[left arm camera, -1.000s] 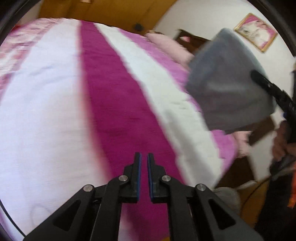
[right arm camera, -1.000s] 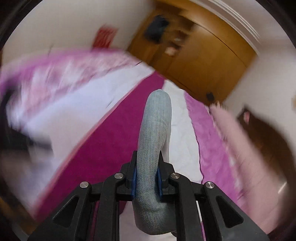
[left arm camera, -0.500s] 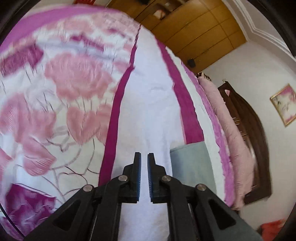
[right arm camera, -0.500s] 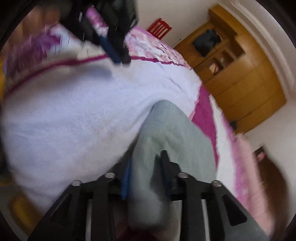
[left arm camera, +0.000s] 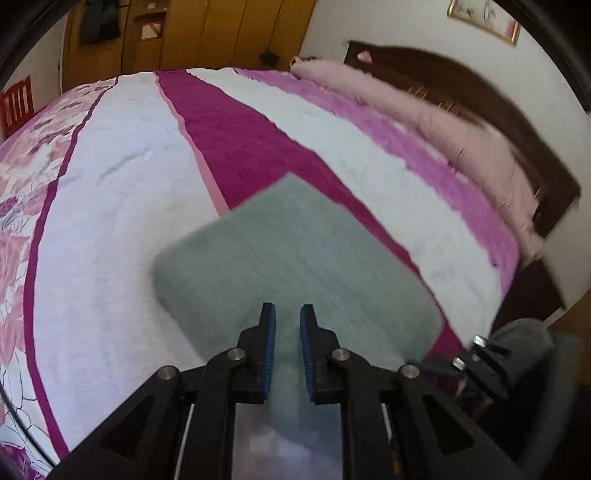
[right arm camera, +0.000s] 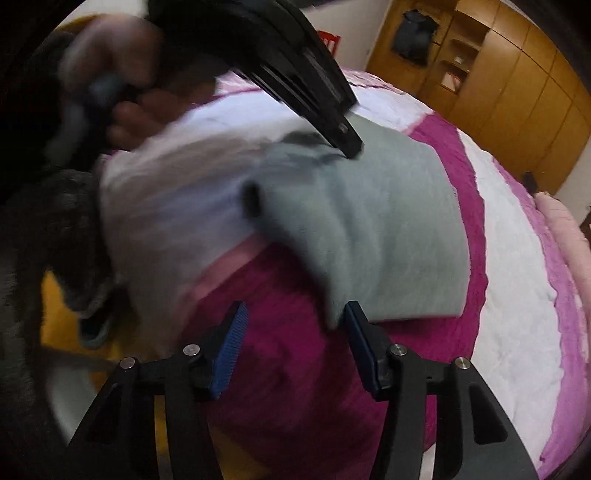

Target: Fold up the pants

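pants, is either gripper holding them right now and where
Neither grips the folded pants on the bed. The right gripper is opening, cloth edge beside one pad. The left gripper is opening above them.

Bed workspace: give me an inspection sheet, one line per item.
Surface: bedspread with white, magenta and floral stripes, lightly creased.
Job's things: grey folded pants lying flat across the white and magenta stripes.
Clutter: nothing seen.
Grippers: left gripper over the pants' near edge, jaws narrow and opening, gripping nothing; right gripper with jaws opening, one pad beside the pants' corner, no grip.
Cables: thin dark cord at the lower left edge of the left view.
Surroundings: fluffy pink blanket, dark wooden headboard, wooden wardrobe, framed picture.
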Available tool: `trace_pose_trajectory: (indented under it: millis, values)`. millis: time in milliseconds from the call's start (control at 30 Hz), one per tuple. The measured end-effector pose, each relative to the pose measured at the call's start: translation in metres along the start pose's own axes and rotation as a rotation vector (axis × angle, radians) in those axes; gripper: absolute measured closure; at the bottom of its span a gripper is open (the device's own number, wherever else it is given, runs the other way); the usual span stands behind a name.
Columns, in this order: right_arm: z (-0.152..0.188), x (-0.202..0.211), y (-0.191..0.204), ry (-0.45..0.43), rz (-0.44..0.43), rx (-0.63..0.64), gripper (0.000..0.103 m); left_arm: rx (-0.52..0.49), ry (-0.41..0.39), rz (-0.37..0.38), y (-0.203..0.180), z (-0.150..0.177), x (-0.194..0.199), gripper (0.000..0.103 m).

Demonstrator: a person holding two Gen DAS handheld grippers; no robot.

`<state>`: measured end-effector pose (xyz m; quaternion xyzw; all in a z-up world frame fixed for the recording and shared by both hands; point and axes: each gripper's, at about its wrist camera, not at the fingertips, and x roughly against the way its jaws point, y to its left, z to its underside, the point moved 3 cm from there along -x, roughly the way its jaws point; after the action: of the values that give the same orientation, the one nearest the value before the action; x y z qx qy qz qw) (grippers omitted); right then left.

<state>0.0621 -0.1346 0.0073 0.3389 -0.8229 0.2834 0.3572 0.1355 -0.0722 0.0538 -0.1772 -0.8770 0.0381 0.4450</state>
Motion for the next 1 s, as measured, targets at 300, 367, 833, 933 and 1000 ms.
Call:
trace_pose_trajectory:
  millis: [300,367,833,933,1000]
  values:
    - [-0.045,0.044,-0.122,-0.302,-0.214,-0.451,0.018,0.121,-0.015,-0.029,0.02,0.004,0.007,0.09]
    - [-0.049,0.019,-0.159,-0.259,-0.146,-0.504,0.018,0.147,-0.018,-0.042,0.025,0.009,0.013,0.089]
    - [-0.039,-0.08,-0.169,-0.116,-0.528,-0.718,0.019,0.345,-0.045,-0.054,0.05,0.035,0.033,0.011]
    - [-0.049,-0.081,-0.145,-0.024,-0.465,-0.556,0.03,0.423,0.024,0.167,0.054,0.044,0.005,0.012]
    - [-0.051,-0.069,-0.133,-0.012,-0.45,-0.514,0.054,0.43,-0.001,0.277,0.053,0.039,-0.007,0.012]
